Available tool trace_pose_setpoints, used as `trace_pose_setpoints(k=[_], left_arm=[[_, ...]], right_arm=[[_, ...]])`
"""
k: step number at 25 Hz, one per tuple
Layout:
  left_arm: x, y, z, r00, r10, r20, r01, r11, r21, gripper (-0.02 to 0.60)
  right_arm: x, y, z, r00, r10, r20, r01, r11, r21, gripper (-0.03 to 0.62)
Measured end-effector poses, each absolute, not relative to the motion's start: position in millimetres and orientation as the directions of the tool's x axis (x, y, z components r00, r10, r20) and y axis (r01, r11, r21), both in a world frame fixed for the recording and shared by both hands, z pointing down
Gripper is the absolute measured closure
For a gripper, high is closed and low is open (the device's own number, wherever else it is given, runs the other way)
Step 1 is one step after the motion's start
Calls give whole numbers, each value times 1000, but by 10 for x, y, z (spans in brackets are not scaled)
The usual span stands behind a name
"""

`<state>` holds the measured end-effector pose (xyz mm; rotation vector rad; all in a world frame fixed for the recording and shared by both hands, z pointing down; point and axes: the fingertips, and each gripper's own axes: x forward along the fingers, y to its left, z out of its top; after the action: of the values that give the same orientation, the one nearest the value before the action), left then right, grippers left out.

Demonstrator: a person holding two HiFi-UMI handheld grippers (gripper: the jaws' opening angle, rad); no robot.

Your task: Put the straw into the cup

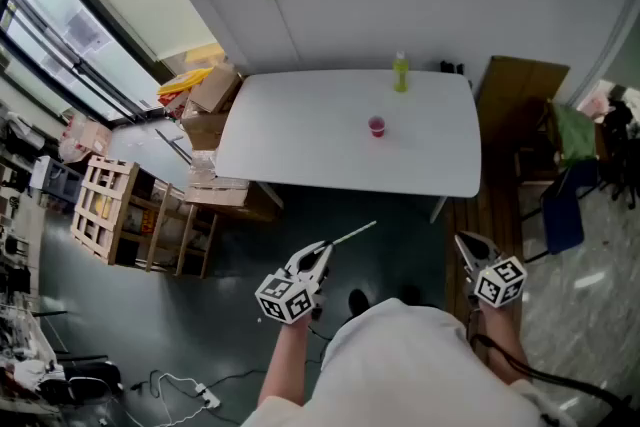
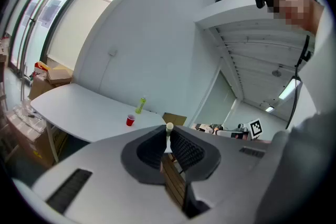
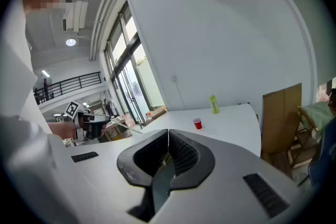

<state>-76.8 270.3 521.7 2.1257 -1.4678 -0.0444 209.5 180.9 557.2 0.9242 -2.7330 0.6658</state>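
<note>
white straw pinched in left gripper, cup well apart

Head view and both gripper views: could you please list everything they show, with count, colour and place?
table: one, white, middle of the head view.
cup: one, red, on the table, right of its middle.
bottle: one, yellow-green, upright near the table's far edge.
straw: one, white, held off the table's near edge.
cardboard boxes: several, brown, by the table's left end.
wooden rack: one, pale wood, on the floor at left.
board: one, brown, standing right of the table.
left gripper: one, grey, shut on the straw.
right gripper: one, grey, shut with nothing in it.
</note>
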Motion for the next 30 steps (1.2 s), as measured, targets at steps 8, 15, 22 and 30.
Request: trace_pose_setpoints(k=[8,15,22,30], left_arm=[[-747,2712,5226,399,-875,274,-857,-249,452,557],[-657,2748,5212,381,-882,278,-861,-229,453,557],[-537,2740,5246,349,-894,282,-869,-195,455,557],[-252,2693,5264,320,-906,278,-877,-172,449,557]], right_arm=[[2077,1812,5602,-799,-525,293,-601,715,-357,559],[2144,1798,5629,-812,-507,291,-584,717,-380,559],[2321,1718,5674,-812,-499,304,-584,713,-388,559],[2652,1648,5727,-822,-465,330,-566,729,-384,557]])
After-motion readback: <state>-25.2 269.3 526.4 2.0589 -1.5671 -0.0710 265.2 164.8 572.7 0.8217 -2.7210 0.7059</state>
